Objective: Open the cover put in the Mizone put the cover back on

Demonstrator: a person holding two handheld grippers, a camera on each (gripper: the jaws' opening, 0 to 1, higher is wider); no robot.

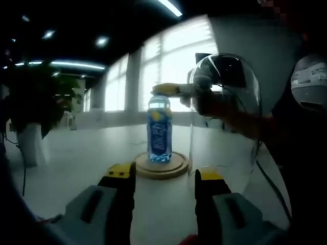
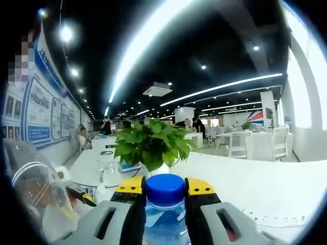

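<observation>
Left gripper view: Mizone bottle upright (cap skyward) on wooden base.

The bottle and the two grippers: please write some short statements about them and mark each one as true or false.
1. The bottle stands upright on a round wooden base. True.
2. The bottle's cap is red. False: it is blue.
3. The right gripper has its jaws on both sides of the cap. True.
4. The left gripper holds the bottle. False: its jaws are open and short of the base, with nothing between them.
5. The clear cover sits over the bottle. False: it is off, beside the bottle.
6. A potted green plant stands on the table behind the cap. True.
</observation>
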